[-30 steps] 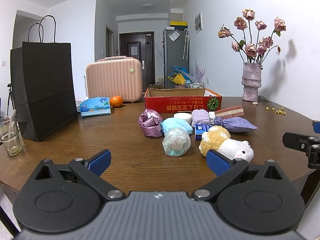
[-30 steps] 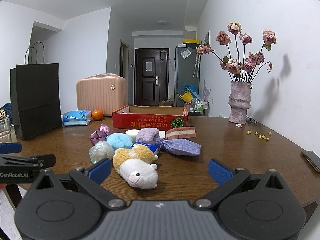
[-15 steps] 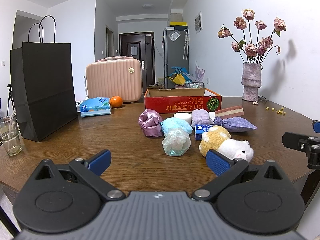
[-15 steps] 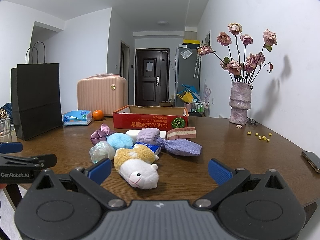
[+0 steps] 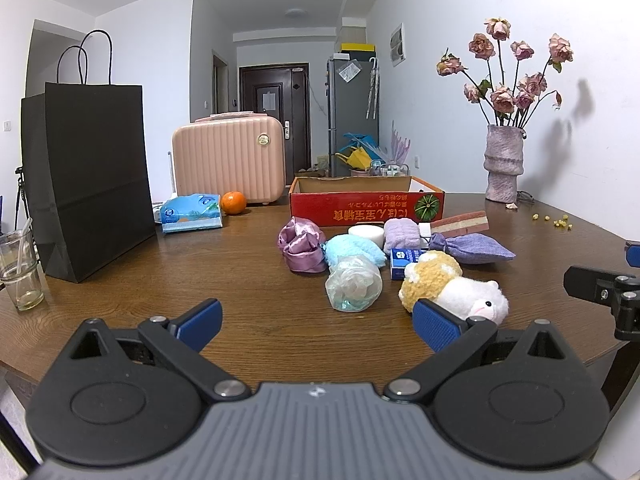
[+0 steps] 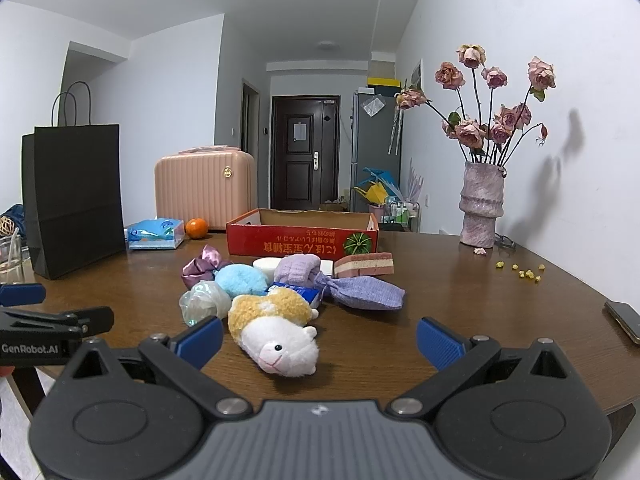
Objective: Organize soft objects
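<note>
A heap of soft things lies mid-table before an open red cardboard box. It holds a yellow-and-white plush animal, a clear crumpled bag, a light blue fluffy ball, a purple satin scrunchie, a lilac cloth, a purple drawstring pouch and a pink striped sponge. My left gripper is open, short of the bag. My right gripper is open, with the plush just ahead between its fingers.
A black paper bag stands at the left with a glass beside it. A pink case, a tissue pack and an orange sit at the back. A vase of roses is at the right. A phone lies near the right edge.
The right wrist view has crept slightly forward toward the plush. The left gripper has not visibly moved.
</note>
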Motion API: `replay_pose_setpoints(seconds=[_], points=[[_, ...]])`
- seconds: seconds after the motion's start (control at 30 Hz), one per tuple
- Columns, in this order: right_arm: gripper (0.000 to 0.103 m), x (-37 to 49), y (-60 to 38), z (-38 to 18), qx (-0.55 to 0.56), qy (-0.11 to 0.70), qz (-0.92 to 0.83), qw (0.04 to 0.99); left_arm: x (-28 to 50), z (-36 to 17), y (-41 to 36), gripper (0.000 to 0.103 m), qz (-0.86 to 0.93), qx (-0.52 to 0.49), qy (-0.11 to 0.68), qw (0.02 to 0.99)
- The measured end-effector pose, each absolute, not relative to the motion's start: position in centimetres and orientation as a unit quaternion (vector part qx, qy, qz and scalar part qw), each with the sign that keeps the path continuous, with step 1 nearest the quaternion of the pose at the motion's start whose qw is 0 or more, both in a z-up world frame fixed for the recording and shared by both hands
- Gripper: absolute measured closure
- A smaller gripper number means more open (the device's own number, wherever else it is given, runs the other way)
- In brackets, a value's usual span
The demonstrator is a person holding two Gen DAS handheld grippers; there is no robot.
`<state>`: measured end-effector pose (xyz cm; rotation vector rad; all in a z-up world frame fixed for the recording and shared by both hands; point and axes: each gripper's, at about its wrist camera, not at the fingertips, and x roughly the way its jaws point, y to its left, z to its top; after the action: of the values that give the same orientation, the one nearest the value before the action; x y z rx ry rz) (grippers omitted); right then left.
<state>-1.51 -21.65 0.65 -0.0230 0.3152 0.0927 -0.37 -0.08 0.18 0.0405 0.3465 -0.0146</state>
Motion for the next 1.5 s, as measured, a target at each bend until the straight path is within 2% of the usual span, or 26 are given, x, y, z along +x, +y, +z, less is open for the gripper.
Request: replay_pose_setpoints(seconds=[0.47,1.23,1.43,1.5], points=[[0.0,0.1,-21.5,0.3,-0.017,0.163,0.052,0.985,1.3,-0.3,0.3,0.0,0.001,0.016,0.18,0.983],[0.0,7.1,-19.7,-2.1,-0.044,0.218,0.077,0.972,6.1,-2.2,1.1,0.0,0.016,0.013,0.22,0.975],[0.001,9.1,-19.0,-2.6,-0.053,0.229,0.093,0.967,7.4,-2.7,1.6,0.0,0.026,0.011,0.229,0.973],[0.006,10.0,-18.8,-2.9,-0.055,0.239,0.101,0.964,7.7,-2.9,1.7,0.0,0.029,0.012,0.231,0.973]])
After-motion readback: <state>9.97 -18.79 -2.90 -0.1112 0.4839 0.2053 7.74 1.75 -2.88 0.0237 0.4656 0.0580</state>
